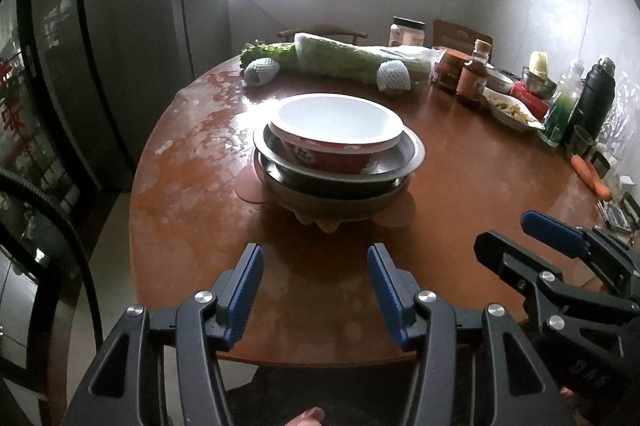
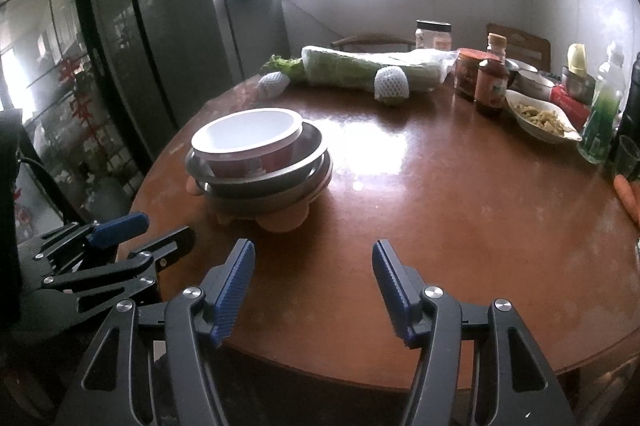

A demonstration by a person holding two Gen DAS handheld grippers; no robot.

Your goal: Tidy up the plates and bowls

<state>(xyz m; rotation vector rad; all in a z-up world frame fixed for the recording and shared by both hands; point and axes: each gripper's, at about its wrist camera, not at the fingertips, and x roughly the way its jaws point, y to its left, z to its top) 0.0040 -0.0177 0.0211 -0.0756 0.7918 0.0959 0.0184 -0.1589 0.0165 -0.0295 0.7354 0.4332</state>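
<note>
A stack of dishes stands mid-table on a pink mat: a red bowl with a white inside sits in a metal bowl, which rests in a larger grey bowl. My left gripper hovers open over the table's near edge, short of the stack, nothing between its blue pads. My right gripper is open too, empty, to the right of the stack. Each gripper shows in the other's view: the right gripper, the left gripper.
The round brown table carries wrapped greens, two foam-netted fruits, sauce bottles, a dish of food, a green bottle, a black flask and a carrot along the back and right. A dark fridge stands left.
</note>
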